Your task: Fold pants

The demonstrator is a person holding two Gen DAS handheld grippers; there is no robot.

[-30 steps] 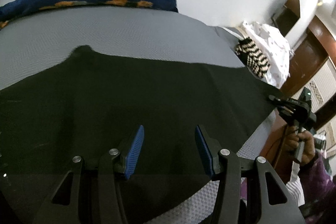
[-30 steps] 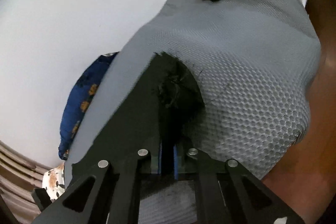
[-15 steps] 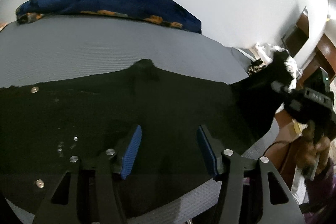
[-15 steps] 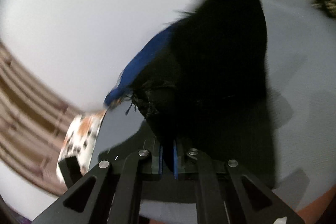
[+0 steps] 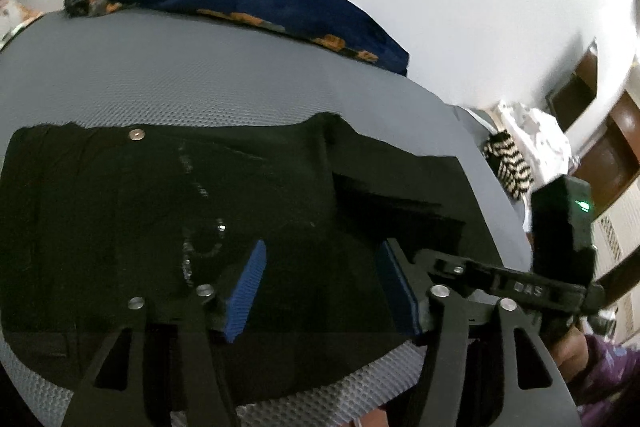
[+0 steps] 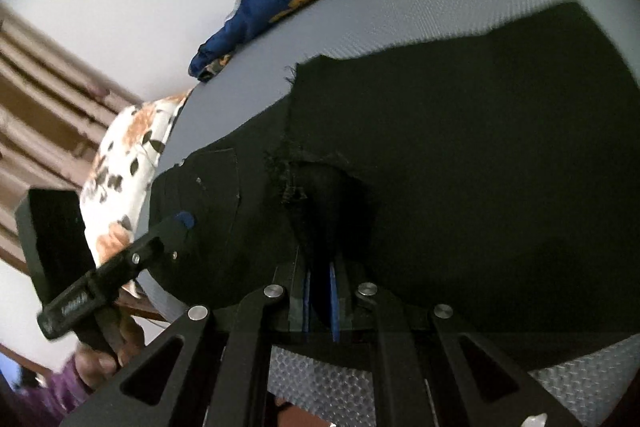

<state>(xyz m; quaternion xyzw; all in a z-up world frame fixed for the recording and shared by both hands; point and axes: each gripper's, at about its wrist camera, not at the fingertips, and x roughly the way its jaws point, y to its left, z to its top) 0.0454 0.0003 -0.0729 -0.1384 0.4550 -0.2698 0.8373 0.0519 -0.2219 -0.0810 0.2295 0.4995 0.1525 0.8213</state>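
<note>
pants [image 5: 168, 211], black, lie spread flat on the grey mesh mattress [image 5: 200, 87], one leg end doubled back over the rest. a silver button [image 5: 137, 134] shows near the waistband at the far edge, with a rivet [image 5: 221, 227] lower down. the right gripper [image 6: 320, 297] has its blue pads pinched narrow on a bunched, frayed fold of the pants. the left gripper [image 5: 320, 287] hangs over the cloth with its fingers [image 5: 246, 291] apart and opening, nothing pressed between them. raised letters on the right gripper's black arm in the left view look like "das", though they are hard to read. a blue patterned pillow [image 5: 256, 1] sits at the far edge, a striped cloth [image 5: 508, 163] to the right, a flowered pillow [image 6: 128, 163] beside the mattress.
</note>
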